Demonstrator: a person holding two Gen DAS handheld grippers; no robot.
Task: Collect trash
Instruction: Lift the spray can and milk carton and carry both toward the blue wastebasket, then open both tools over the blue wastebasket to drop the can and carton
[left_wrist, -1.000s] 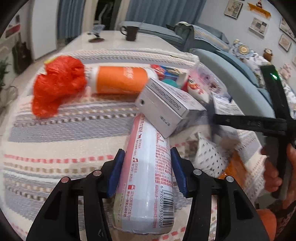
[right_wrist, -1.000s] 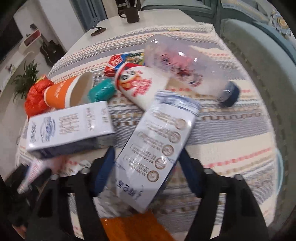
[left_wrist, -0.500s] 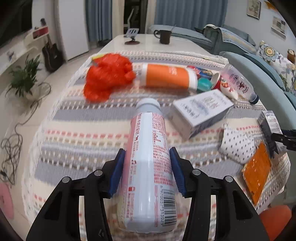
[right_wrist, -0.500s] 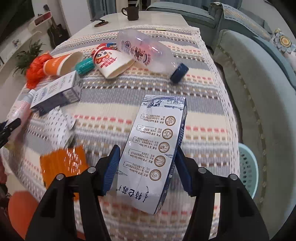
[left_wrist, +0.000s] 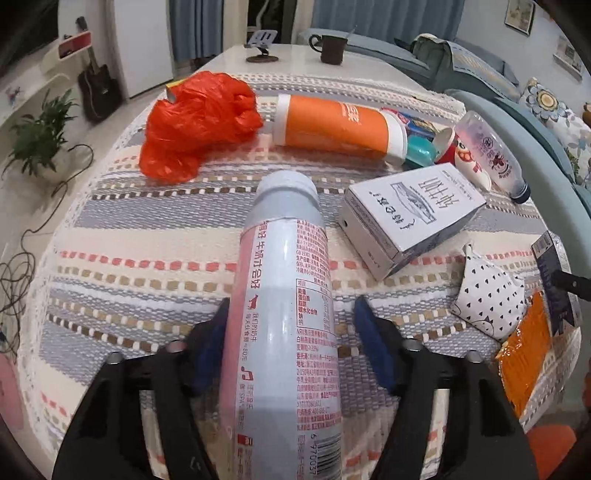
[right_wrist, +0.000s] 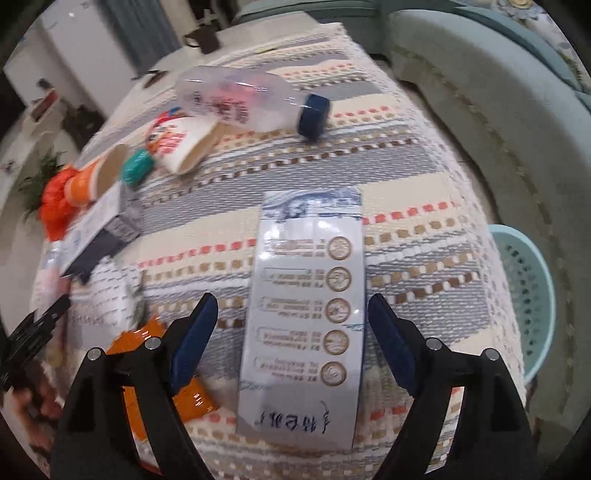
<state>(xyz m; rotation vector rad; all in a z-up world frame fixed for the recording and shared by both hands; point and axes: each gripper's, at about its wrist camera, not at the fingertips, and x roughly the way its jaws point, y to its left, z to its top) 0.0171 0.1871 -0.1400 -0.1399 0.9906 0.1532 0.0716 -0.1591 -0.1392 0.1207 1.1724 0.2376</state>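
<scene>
Each tool, left tool (left_wrist: 291, 341) and right tool (right_wrist: 291, 339), has black angular arms, silver screws and blue finger pads (right_wrist: 194, 341).

On the pink-and-grey bottle (left_wrist: 284, 332), upside-down Chinese print with "80" in the pink column, a nutrition table, "35%", and a barcode starting "6 970037". On the white box (left_wrist: 413, 214), large upside-down Chinese brush lettering around a landscape drawing, unreadable as words here. On the orange cup (left_wrist: 340, 127), white characters, too sideways to read. On the blue-and-white carton (right_wrist: 306, 314), five round seals beside lines of tiny blurred print, plus handwritten-style Chinese characters at the near end
</scene>
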